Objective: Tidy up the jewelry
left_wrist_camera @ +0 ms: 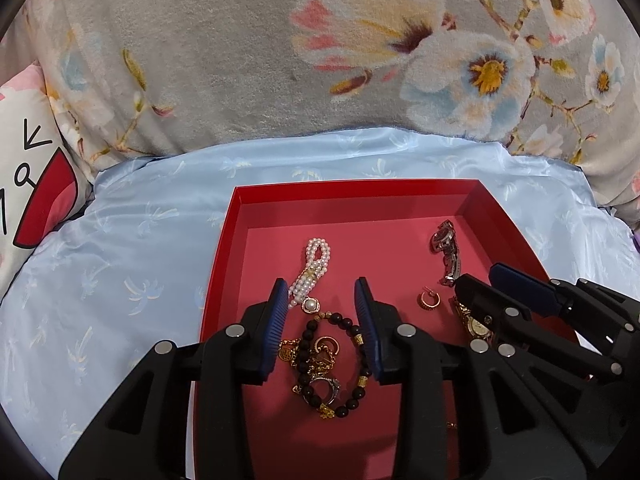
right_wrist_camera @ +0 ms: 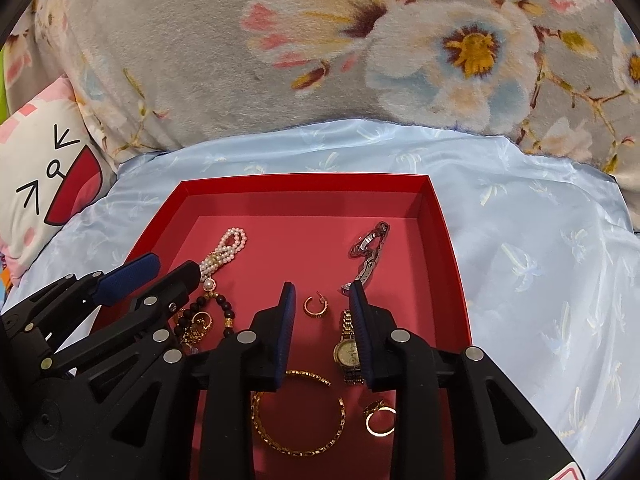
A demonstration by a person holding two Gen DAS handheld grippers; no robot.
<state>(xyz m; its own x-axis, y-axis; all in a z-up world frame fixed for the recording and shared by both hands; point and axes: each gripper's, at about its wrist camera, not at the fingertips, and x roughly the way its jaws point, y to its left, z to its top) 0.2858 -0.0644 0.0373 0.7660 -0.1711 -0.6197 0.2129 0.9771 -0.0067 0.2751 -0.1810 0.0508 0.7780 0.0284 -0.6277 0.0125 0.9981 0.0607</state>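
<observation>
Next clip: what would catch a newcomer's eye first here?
The red tray on pale blue satin, backed by a grey floral blanket, stands out first. Jewelry lies scattered in it: a pearl strand toward the far left, a silver watch far right, and a tangle of dark beads between the left tongs. The right tongs hang over a gold watch, with a gold bangle nearer the camera.

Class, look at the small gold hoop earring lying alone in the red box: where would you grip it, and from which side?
Grip the hoop earring across its curved band, coming straight down from above. It lies flat on the red box floor with clear space around it, and its open gap and post face away, so closing across the solid arc probably holds best.
</observation>
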